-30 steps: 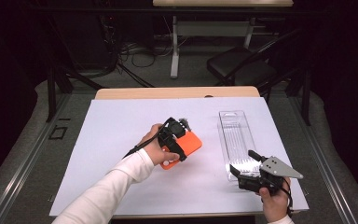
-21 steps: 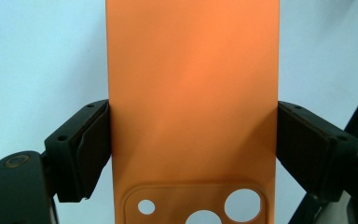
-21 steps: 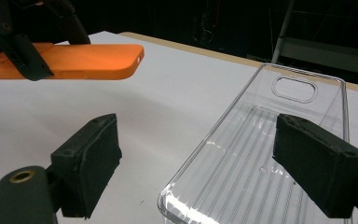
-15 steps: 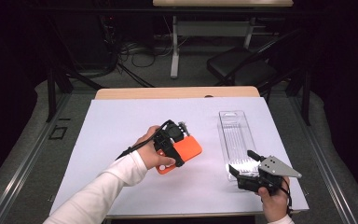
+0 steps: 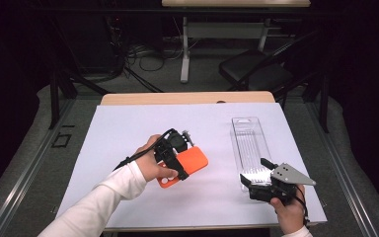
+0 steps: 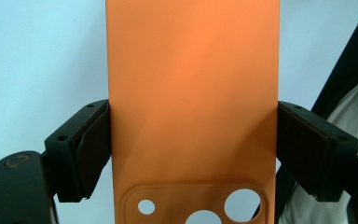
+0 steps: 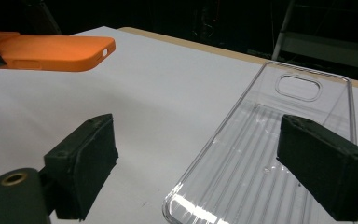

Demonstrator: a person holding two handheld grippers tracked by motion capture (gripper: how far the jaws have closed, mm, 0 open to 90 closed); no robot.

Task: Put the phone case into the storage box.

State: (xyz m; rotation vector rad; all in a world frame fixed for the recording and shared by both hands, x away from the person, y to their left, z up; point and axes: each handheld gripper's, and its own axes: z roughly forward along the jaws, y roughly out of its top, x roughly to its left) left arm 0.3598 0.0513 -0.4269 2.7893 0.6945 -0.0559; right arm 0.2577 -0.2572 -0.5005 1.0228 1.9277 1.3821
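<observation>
**Orange case in left tool, clear tray waiting at right**

Table first: white sheet over it, two things in play. Biggest is the clear plastic tray, lying flat on the right side, long axis running away from the person. Nothing inside it – ribbed floor and a slot cut-out at the far end show bare in the right gripper view.

Orange phone case sits left of centre, held off the sheet, well apart from the tray. Left tool is clamped across its width, pads on both long edges, camera cut-outs toward the hand.

Right tool stands wide, near end of the tray between the jaws, pads not pressing; jaws have just been opening.

Step, as I read it: case is picked and in carry. Next move likely calls for bringing it over and lining it up with the tray, while the right tool steadies the tray end.
</observation>
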